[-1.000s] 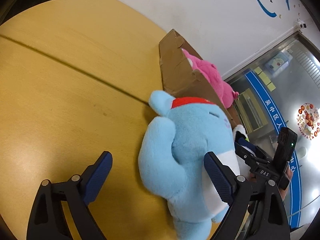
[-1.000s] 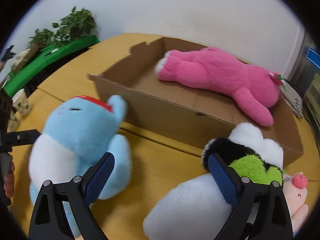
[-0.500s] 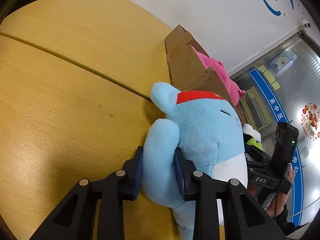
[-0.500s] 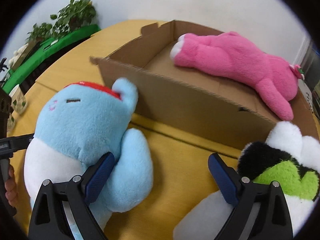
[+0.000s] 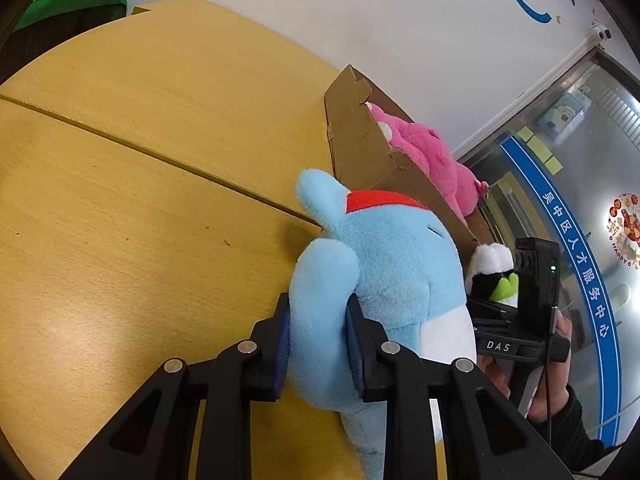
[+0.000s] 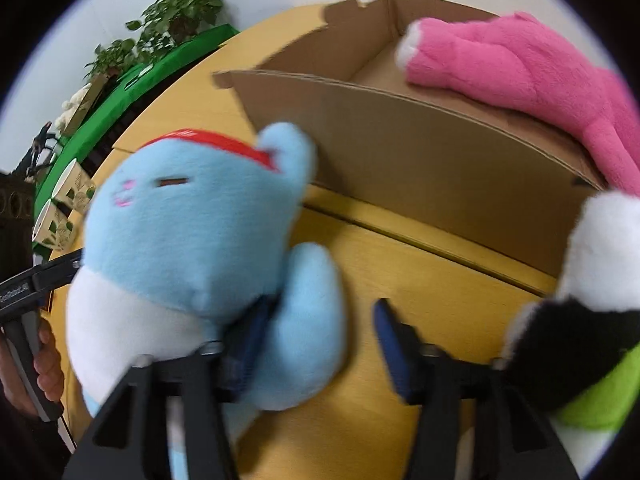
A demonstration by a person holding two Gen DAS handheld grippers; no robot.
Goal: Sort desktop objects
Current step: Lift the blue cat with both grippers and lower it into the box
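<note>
A light blue plush point(image 5: 392, 264) with a red headband and white belly stands on the wooden table beside a cardboard box point(image 5: 372, 148). My left gripper point(image 5: 318, 334) is shut on one of its arms. In the right wrist view the same blue plush point(image 6: 192, 232) fills the left side, and my right gripper point(image 6: 324, 332) is partly closed around its other arm, one pad against it, the other pad apart. A pink plush point(image 6: 532, 68) lies inside the box point(image 6: 420, 152). A white, black and green plush point(image 6: 592, 308) lies right of my right gripper.
The yellow wooden table point(image 5: 140, 168) spreads left of the blue plush, with a seam across it. Potted plants and a green stand point(image 6: 160, 52) sit beyond the table's far left edge, with paper cups point(image 6: 60, 220) beside them. A glass door point(image 5: 580, 152) stands at right.
My left gripper closed on the blue plush's arm a half second ago and still holds it. My right gripper moved left toward the plush and its fingers have narrowed around the other arm.
</note>
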